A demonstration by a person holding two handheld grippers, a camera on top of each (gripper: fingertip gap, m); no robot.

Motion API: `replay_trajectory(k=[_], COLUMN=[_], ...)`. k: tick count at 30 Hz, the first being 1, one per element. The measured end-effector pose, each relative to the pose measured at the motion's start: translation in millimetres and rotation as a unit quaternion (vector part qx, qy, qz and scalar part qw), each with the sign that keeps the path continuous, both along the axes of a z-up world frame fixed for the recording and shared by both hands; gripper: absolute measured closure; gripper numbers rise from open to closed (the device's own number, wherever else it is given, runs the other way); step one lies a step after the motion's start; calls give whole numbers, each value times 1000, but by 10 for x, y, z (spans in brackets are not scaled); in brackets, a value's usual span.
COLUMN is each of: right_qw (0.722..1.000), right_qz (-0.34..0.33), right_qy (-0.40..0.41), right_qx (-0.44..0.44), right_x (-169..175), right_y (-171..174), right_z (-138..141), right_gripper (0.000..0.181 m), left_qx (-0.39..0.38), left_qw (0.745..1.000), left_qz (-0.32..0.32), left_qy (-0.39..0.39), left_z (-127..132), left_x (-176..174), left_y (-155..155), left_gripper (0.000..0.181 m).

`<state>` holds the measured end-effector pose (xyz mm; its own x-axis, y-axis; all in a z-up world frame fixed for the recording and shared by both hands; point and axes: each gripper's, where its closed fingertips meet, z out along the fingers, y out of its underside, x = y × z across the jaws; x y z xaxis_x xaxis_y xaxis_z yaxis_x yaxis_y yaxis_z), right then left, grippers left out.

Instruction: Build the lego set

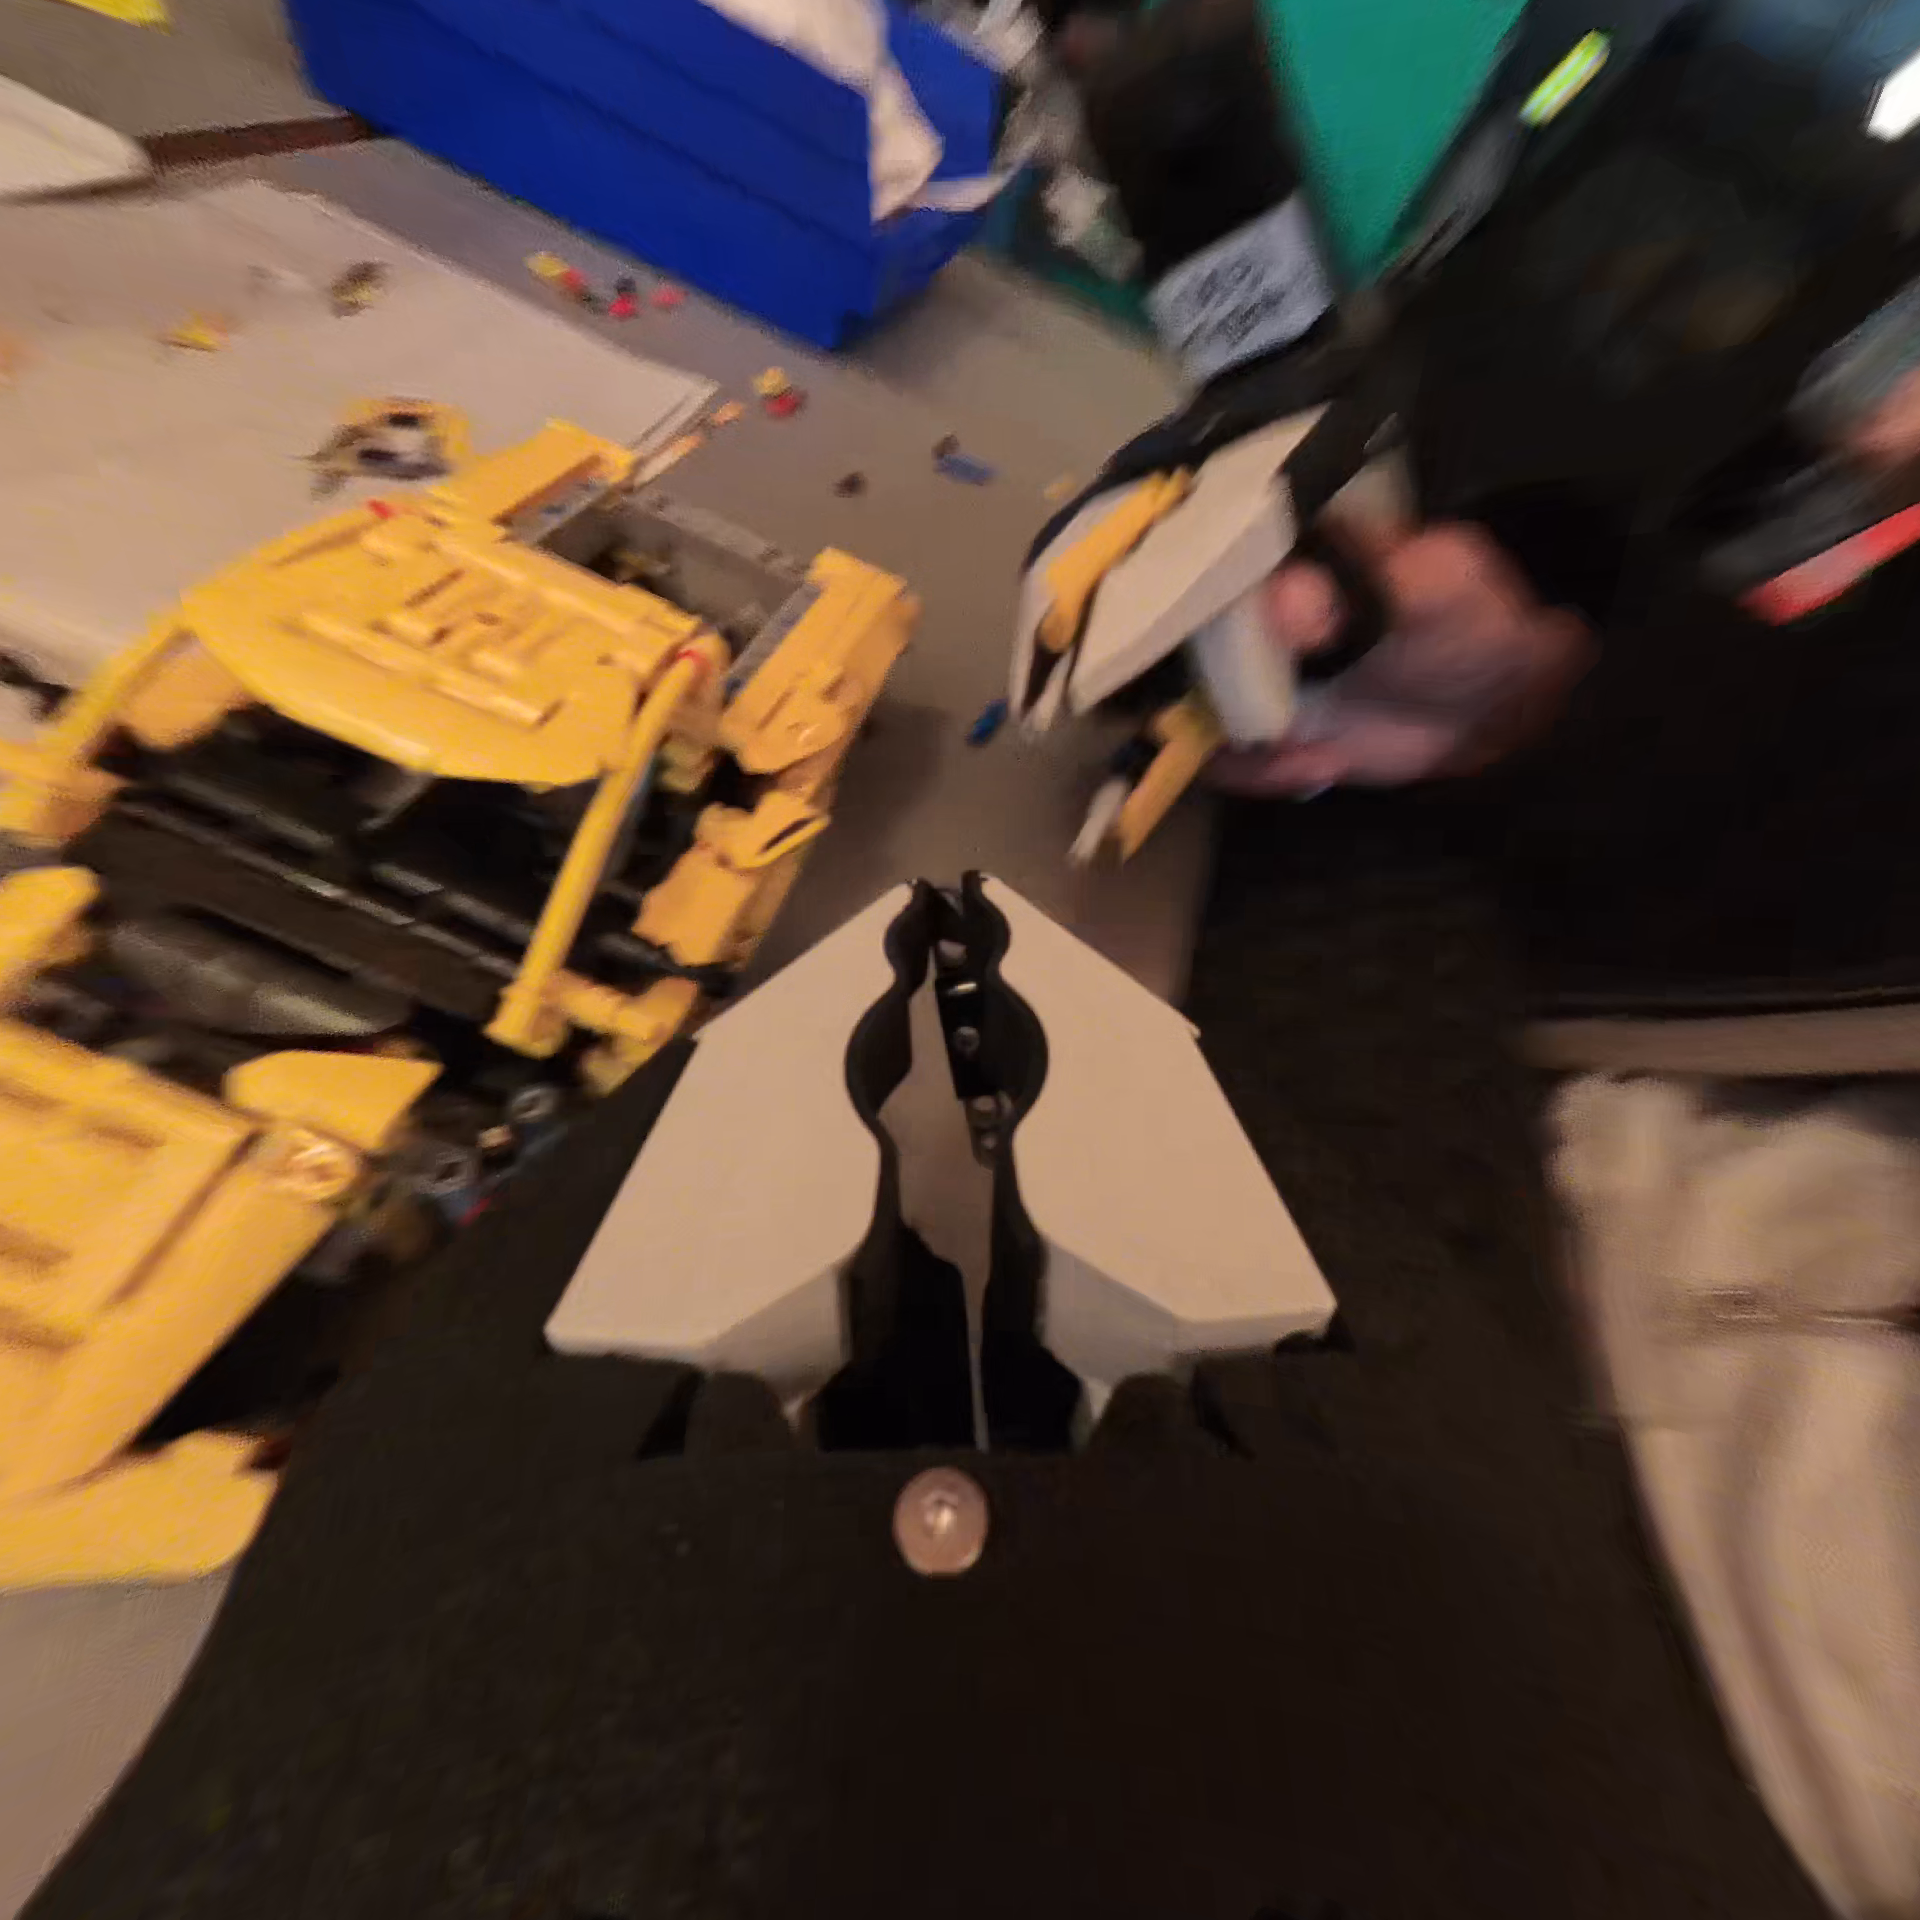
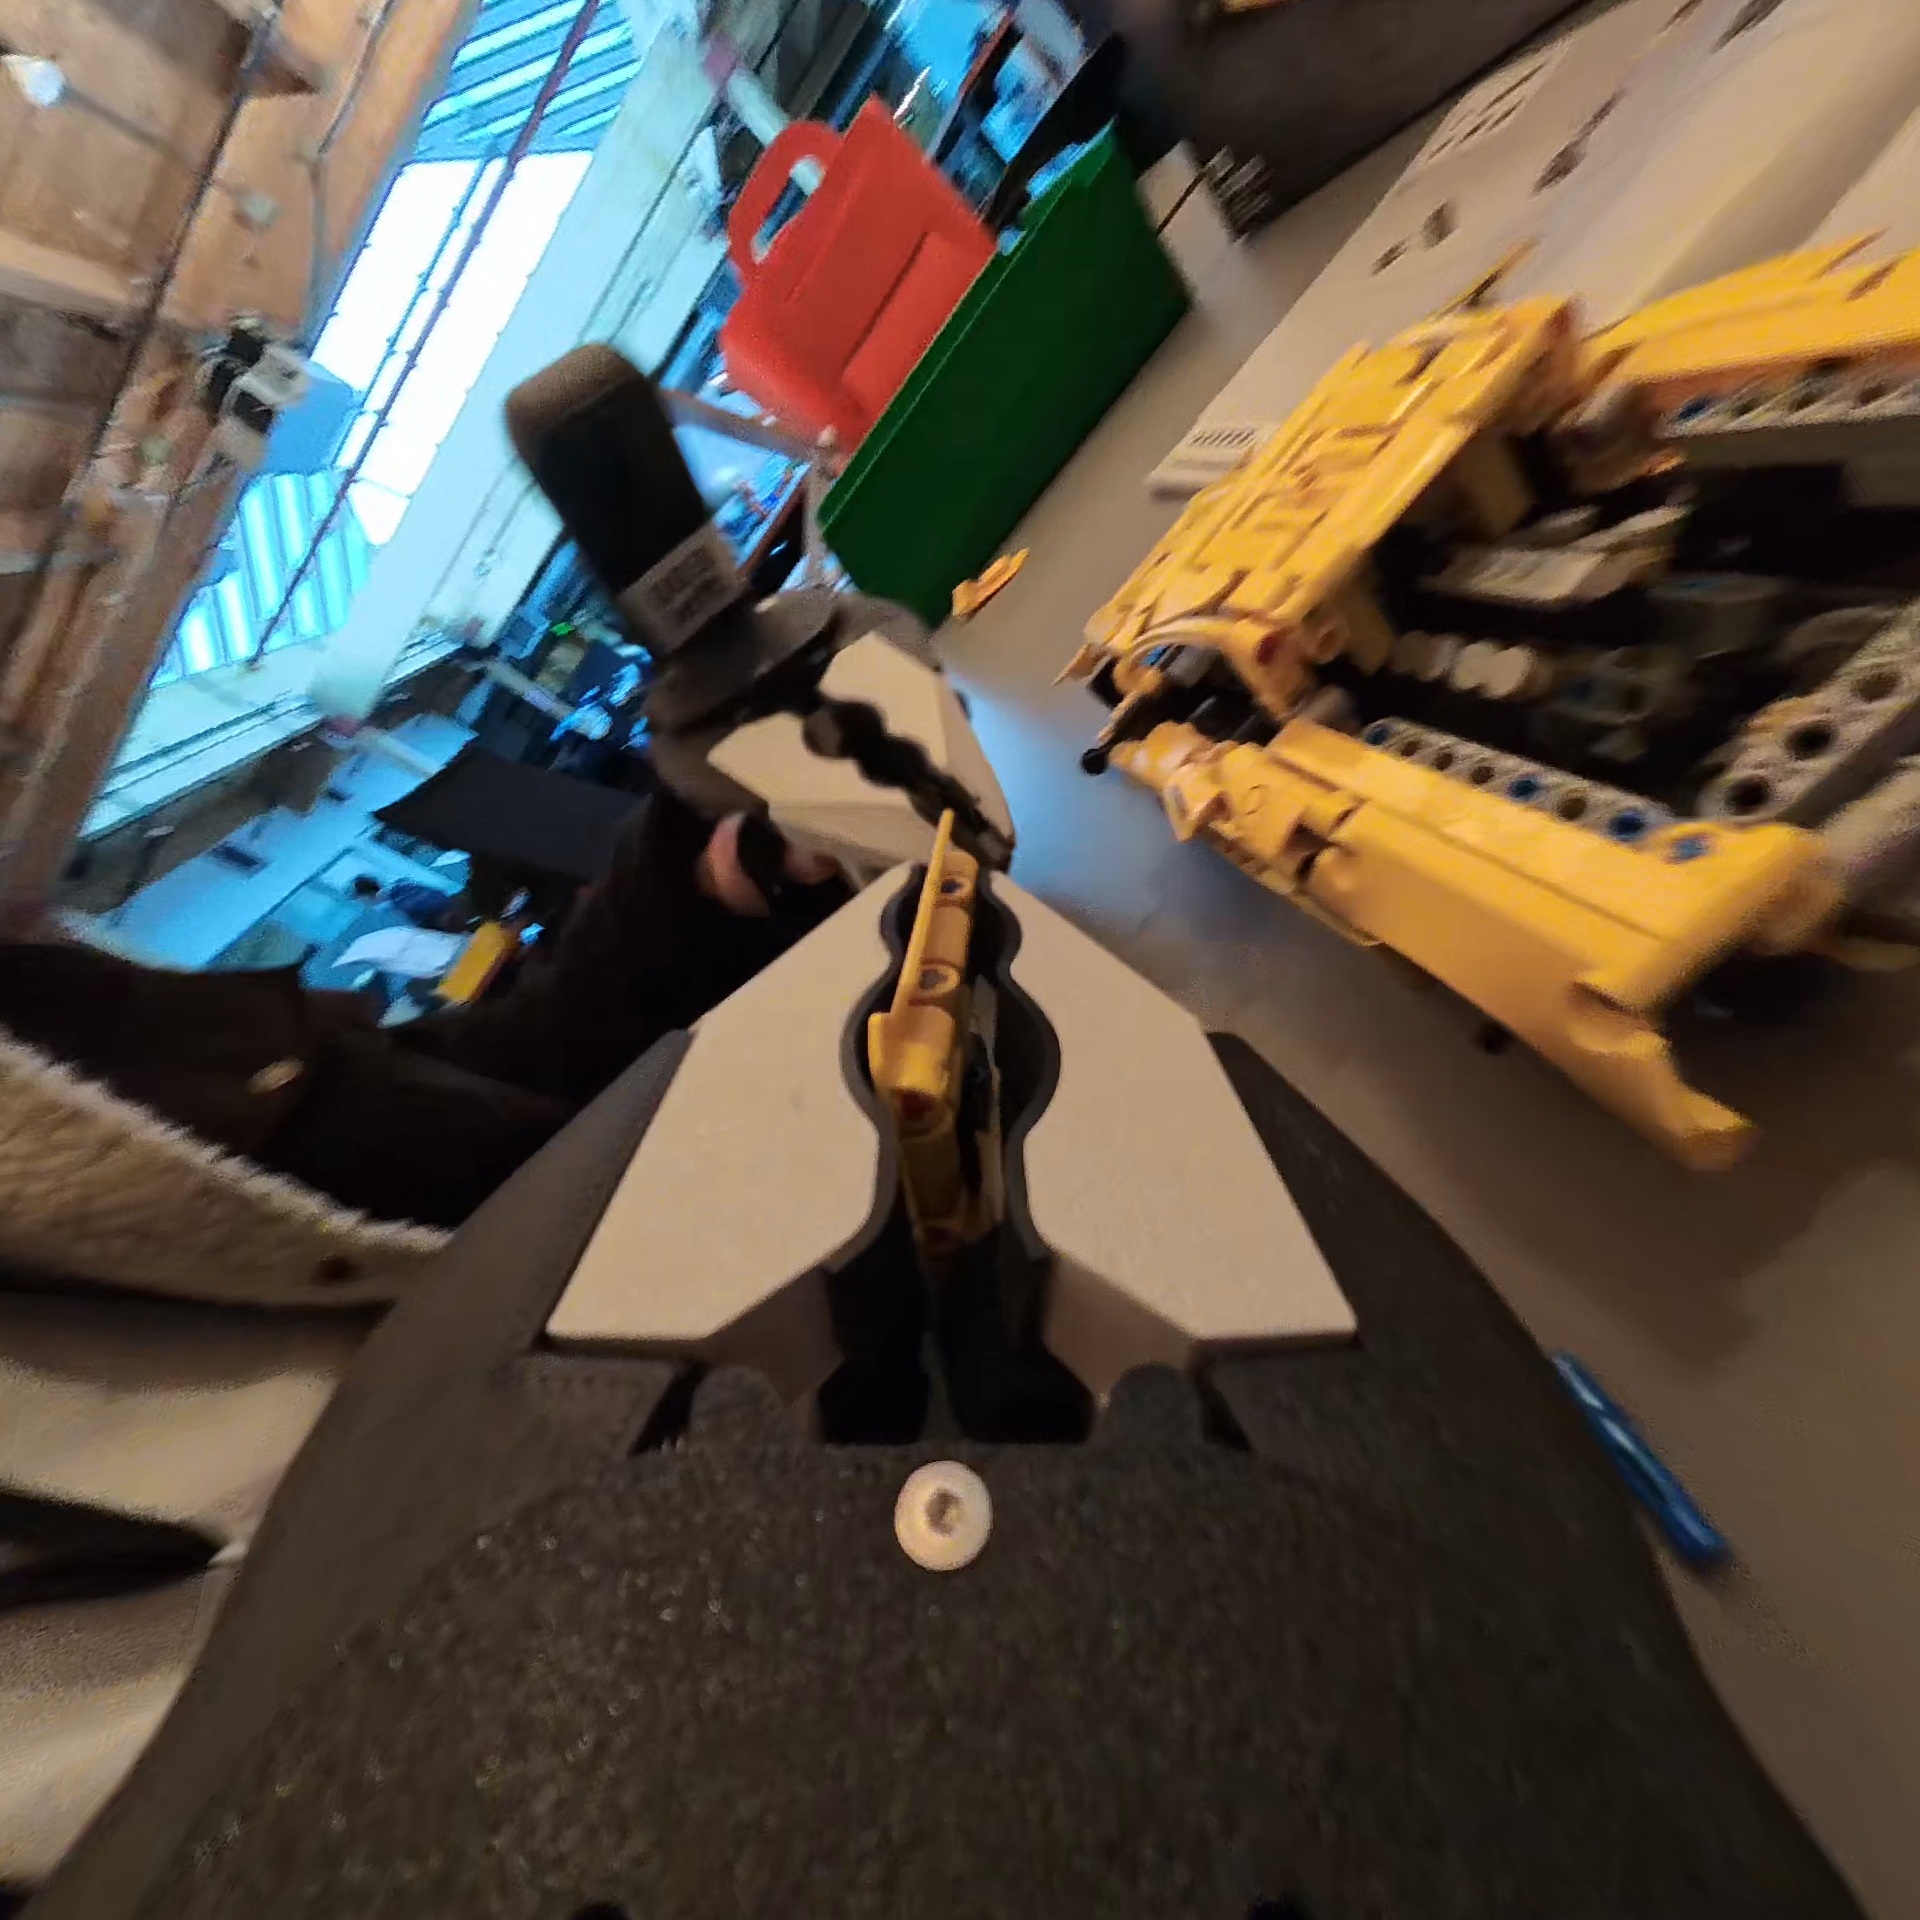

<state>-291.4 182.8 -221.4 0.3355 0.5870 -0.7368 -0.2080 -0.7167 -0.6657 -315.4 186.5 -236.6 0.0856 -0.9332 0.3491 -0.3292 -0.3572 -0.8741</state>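
The lego set (image 1: pixel 416 727) is a large yellow vehicle model with a black and grey interior, standing on the grey worktop (image 1: pixel 987 416); in the left wrist view it fills the left half, its broad yellow roof panel tilted toward the camera and a curved yellow tube running down its near corner. In the right wrist view the same model (image 2: pixel 1455 727) lies to the right, with a long yellow beam along its near side and grey perforated beams behind it. The left gripper (image 1: pixel 945 894) has its fingers drawn together on a small black piece (image 1: pixel 961 1023) with metal pins, held just off the model's near corner. The right gripper (image 2: pixel 945 883) is clamped on a slim yellow piece (image 2: pixel 930 1039) standing edgewise between its fingers; the left wrist view shows that gripper farther off, above the worktop's edge, with a hand (image 1: pixel 1423 665) around its handle. Loose small bricks (image 1: pixel 613 291) are scattered on the worktop beyond the model, in front of a blue bin (image 1: pixel 675 156). A green bin (image 2: pixel 1008 416) and a red one (image 2: pixel 842 301) stand at the far end, and a blue strip (image 2: pixel 1631 1455) lies near the right gripper. Between the two grippers and the model a band of bare worktop stays open; to the right of it the worktop's edge drops to dark floor. Both views are motion-blurred.
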Motion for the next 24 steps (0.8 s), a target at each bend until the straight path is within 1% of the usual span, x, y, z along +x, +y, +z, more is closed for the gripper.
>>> replay_trajectory(k=[1,2,3,5,9,13,17,21,24], right_qw=[1000,999,997,996,997,999,998,999,999], right_qz=[-22,-45,-61,-68,-39,-13,-44,-47,-50], right_qy=[-11,-25,-39,-50,-60,-50,-44,-18,-7], right_qx=[9,18,27,31,1,-12,1,-3,-14], right_x=[61,118,159,164,64,3,124,174,193], right_y=[44,85,111,113,50,-43,-45,-56,-38], right_z=[2,-4,-10,-24,-132,-144,-91,-43,-49], right_gripper=[173,173,173,172,171,171,171,172,172], left_qx=[49,76,91,112,83,80,111,123,142], left_qw=[998,995,993,991,993,992,986,981,976], left_qz=[15,17,18,33,55,62,76,69,64], left_qy=[39,62,70,70,65,71,99,135,151], left_z=[-98,-154,-163,-138,-134,-161,-223,-342,-386], left_x=[-10,-11,-13,-45,-115,-128,-142,-140,-135], left_y=[45,44,32,56,121,136,178,167,152], left_gripper=[176,176,176,176,176,176,176,176,176])
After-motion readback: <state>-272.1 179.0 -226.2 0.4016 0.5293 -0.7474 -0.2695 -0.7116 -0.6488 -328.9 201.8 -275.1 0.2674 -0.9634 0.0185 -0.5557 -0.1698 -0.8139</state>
